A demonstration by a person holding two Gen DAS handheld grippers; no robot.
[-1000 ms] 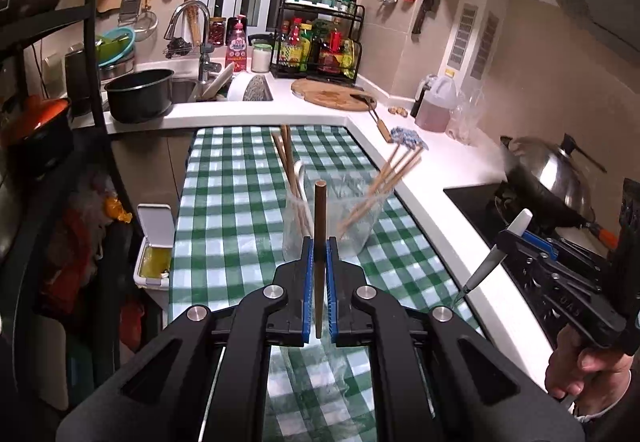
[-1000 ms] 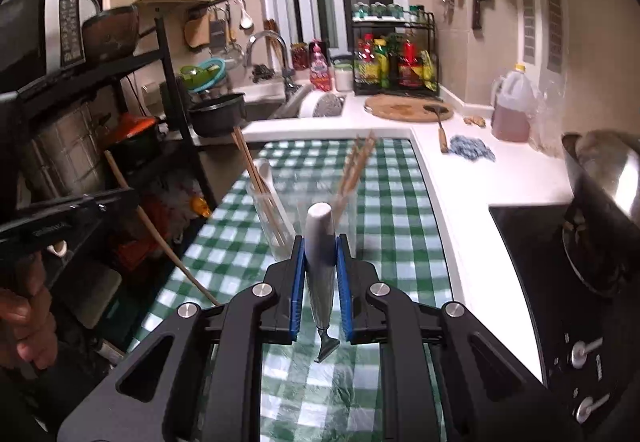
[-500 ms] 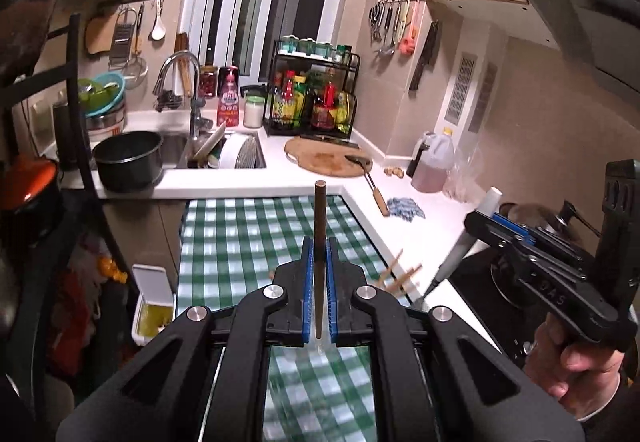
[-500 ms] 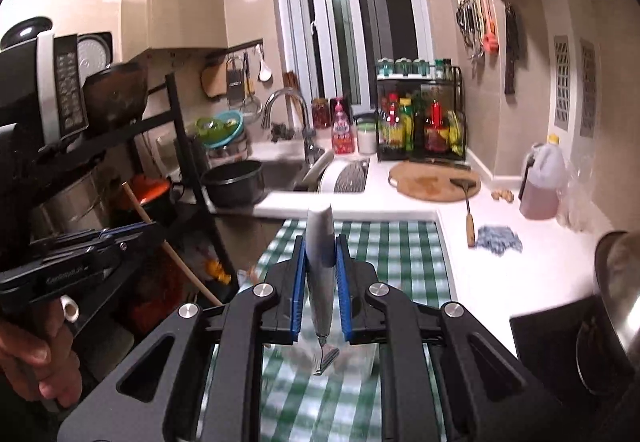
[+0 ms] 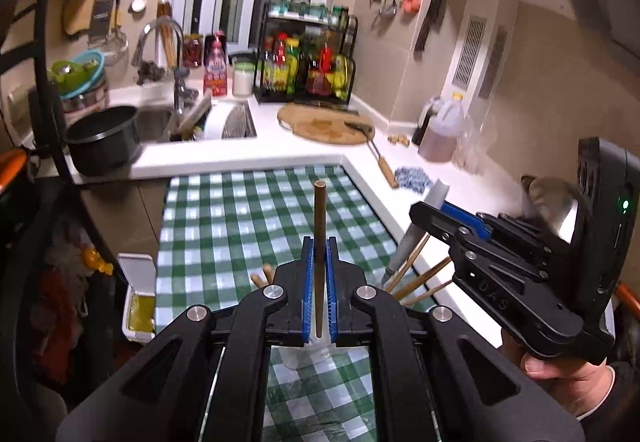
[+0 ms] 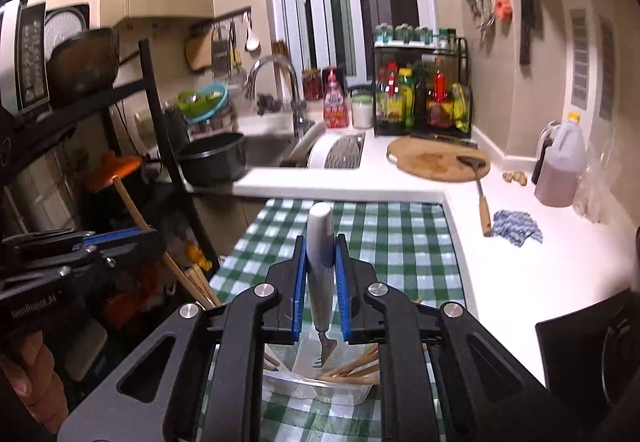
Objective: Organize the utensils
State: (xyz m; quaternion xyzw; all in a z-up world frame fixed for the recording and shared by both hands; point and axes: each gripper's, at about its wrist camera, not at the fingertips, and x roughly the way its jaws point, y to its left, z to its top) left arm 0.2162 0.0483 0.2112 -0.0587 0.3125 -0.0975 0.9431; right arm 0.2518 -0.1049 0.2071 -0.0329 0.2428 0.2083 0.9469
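My left gripper is shut on a brown wooden chopstick that stands upright between its blue pads. My right gripper is shut on a fork with a grey-white handle, tines down. The tines hang just above a clear container on the green checked cloth. Several wooden chopsticks lean inside it. In the left wrist view the right gripper is close on the right, above the leaning chopsticks. In the right wrist view the left gripper is at the left with its chopstick.
A white counter wraps the far and right sides with a sink, black pot, round cutting board, spatula, blue cloth and oil jug. A dark shelf rack stands left. A stove lies right.
Both grippers have moved forward over the table with their utensils. The clear container, once ahead of the fingers, now sits beneath them, and the far counter looks nearer.
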